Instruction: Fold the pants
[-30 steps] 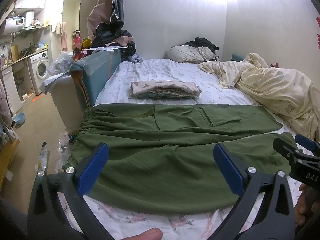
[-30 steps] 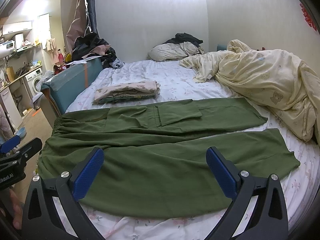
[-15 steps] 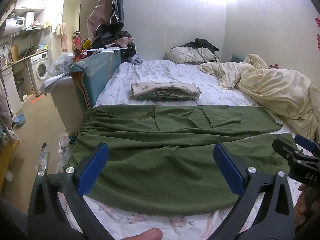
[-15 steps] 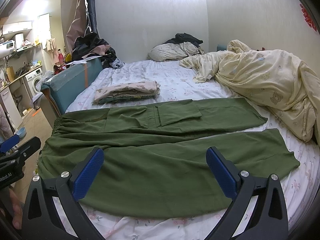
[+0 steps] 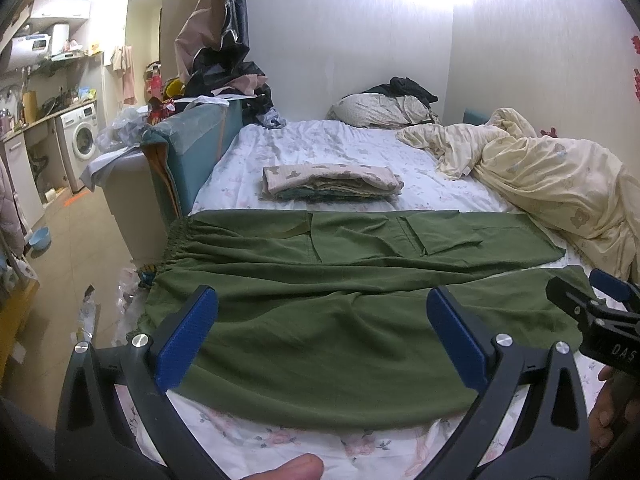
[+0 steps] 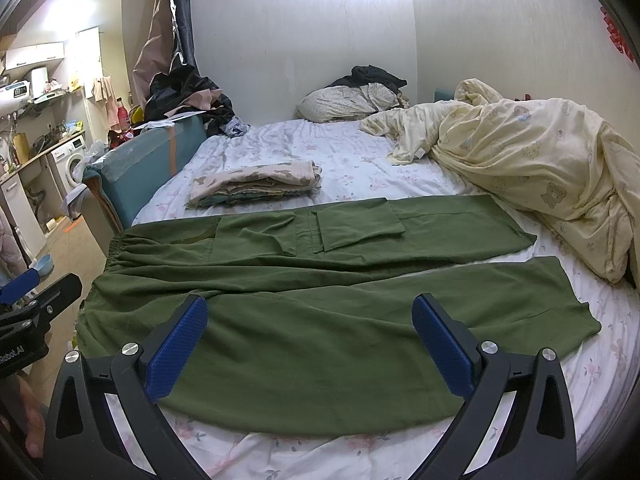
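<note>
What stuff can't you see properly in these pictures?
- Near hem of the green pants: right wrist view, partly behind the open right claw.
- Folded pile: left wrist view, lower layers too squashed to identify.
- Right claw body: left wrist view, cut off by the edge.
- Shelf items near the washing machine: too small.

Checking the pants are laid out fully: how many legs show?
2: far leg lies flat beside the quilt; near leg lies flat toward the bed's front edge. Neither is folded.

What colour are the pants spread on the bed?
Olive green pants, plain with no pattern; clearest in the right wrist view.
</note>
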The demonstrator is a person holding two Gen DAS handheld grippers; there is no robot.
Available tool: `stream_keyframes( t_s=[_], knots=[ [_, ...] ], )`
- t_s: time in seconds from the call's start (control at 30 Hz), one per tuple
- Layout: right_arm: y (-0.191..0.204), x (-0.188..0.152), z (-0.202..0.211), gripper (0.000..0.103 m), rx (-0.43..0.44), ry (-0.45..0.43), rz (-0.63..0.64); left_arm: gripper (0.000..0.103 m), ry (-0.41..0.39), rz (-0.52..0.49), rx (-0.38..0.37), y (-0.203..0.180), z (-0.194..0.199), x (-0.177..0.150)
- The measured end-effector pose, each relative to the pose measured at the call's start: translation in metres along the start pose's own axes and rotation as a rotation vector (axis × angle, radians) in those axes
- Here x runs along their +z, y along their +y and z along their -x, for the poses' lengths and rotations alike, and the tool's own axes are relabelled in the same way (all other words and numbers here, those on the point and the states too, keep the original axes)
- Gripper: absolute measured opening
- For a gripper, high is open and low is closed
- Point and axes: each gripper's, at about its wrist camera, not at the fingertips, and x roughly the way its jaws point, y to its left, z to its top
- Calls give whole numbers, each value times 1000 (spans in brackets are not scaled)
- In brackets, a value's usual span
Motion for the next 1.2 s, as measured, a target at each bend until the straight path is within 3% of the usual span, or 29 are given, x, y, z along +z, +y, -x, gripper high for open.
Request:
stream_keyframes(
  t_s=[0.13,0.3,0.47,0.6,0.7,0.8,1.03,1.1,1.17,1.2],
  knots=[
    [3,0,3,103,1,-9,2,103,34,26,-48,14,-5,6],
    [0,5,6,103,31,-8,-25,103,63,51,41,51,-18,14],
    [-9,9,9,103,44,-9,-67,103,162,249,182,136,-49,15],
    [-19,13,10,103,63,2,-112,100,273,448,292,205,-82,-12],
    [-23,15,15,103,66,-23,-132,96,340,594,319,240,-102,-44],
    [-26,17,16,103,76,-29,-147,87,399,688,300,251,-123,-71],
    [-35,14,8,103,42,1,-167,83,479,754,312,263,-165,-104],
    [-39,12,7,103,35,8,-177,80,474,820,270,273,-173,-115],
    [-42,11,5,103,26,15,-182,64,452,875,215,276,-176,-117],
    [-42,10,4,103,23,18,-182,51,446,878,195,274,-177,-116]
  ],
)
